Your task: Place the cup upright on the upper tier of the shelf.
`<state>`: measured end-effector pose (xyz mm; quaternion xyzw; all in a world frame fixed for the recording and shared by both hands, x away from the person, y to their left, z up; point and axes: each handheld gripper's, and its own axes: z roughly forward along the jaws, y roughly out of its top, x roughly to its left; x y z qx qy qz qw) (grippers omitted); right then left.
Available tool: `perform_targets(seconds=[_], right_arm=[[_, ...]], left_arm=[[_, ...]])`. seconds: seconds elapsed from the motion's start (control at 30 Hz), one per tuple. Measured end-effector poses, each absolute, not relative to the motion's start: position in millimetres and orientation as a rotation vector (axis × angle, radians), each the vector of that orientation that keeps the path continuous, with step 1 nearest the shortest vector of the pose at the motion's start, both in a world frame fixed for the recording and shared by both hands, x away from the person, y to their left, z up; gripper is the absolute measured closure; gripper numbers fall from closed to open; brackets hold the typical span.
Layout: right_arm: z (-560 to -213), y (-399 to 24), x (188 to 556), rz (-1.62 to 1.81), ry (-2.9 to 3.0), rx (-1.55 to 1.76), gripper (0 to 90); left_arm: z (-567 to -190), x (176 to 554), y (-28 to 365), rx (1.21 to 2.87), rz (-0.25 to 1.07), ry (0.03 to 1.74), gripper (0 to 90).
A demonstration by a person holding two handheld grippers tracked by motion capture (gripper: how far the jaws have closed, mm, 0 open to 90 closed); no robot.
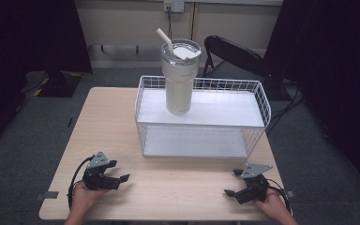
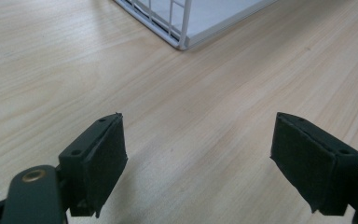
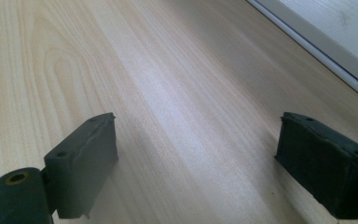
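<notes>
So the main thing here is a white wire rack [image 1: 258,101] sitting toward the far middle-right of the light wood surface [image 1: 108,126]. It's a two-level thing: a flat white top shelf [image 1: 225,110] with a low wire rail around it, and a white bottom panel [image 1: 192,142] underneath, with wire mesh closing the sides. The lower level has nothing on it that I can make out from the high view.

On the top shelf, toward its left end, stands a tall cream tumbler [image 1: 178,89], upright, with a clear lid [image 1: 190,47] on it and a pale straw [image 1: 164,39] poking out at a slant to the left. Can't tell if there's any liquid inside, the body is opaque.

Both tools are down at the near edge of the surface, well apart from the rack and the tumbler. The left tool [image 1: 120,175] is at the near left, held in a hand [image 1: 82,197], jaws spread wide and gripping nothing; in the left gripper view it's just bare wood between the pads, with a corner of the rack [image 2: 182,32] farther ahead. The right tool [image 1: 233,183] is at the near right in the other hand [image 1: 274,206], also spread wide and holding nothing, with the rack's base edge [image 3: 335,56] at the upper right of its view.
</notes>
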<state>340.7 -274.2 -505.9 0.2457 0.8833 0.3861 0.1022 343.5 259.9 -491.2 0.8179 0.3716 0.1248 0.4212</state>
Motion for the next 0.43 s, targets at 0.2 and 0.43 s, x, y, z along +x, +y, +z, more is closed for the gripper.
perform_targets(seconds=[0.2, 0.43], right_arm=[[-505.9, -274.2, 340.7, 1.140, 2.608, 0.725, 11.6], [-505.9, -274.2, 340.7, 1.140, 2.609, 0.726, 11.6]], left_arm=[[-493.3, 341.2, 262.7, 2.061, 0.315, 0.941, 17.5], [-495.7, 339.7, 264.3, 2.085, 0.324, 0.945, 17.5]])
